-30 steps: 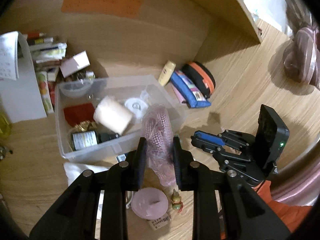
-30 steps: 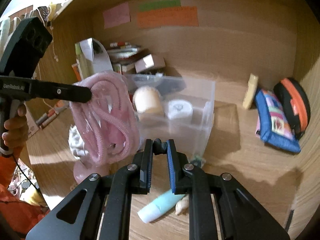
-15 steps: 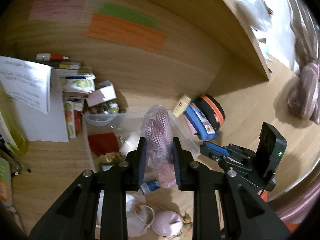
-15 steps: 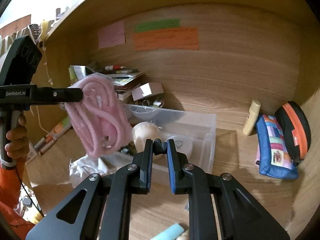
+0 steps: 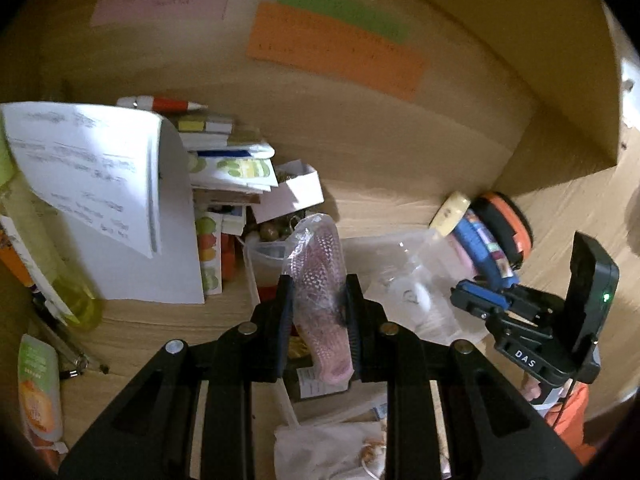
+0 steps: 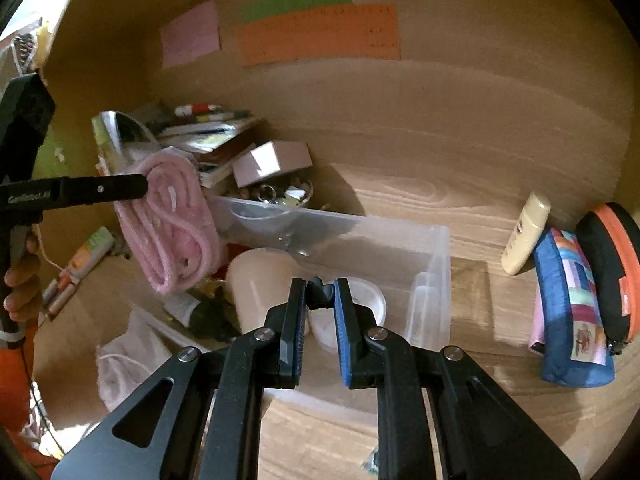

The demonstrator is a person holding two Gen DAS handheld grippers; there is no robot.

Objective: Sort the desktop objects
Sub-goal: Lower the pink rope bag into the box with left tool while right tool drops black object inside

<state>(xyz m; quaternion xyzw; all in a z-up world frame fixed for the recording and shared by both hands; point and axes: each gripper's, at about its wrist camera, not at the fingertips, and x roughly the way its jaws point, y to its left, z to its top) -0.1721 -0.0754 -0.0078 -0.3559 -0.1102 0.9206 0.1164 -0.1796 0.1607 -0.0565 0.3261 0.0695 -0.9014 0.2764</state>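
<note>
Since a second ago I've carried the pink cord bundle (image 6: pixel 172 220) toward the surface's back-left corner; my left gripper (image 5: pixel 318 304) clamps it above the clear bin (image 6: pixel 432 248), its length hanging downward. My right gripper (image 6: pixel 320 300) is closed, empty.

Three wall notes (image 6: pixel 318 32), two pouches (image 6: pixel 572 304).

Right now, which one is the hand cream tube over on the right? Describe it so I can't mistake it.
Start at the clear plastic bin in the middle of the desk and look right, to the corner under the wooden back wall. There a cream-coloured tube leans against a blue patchwork pouch. It is the only pale, slim item there; its neighbours are the pouch and a black-and-orange zip case.
</note>
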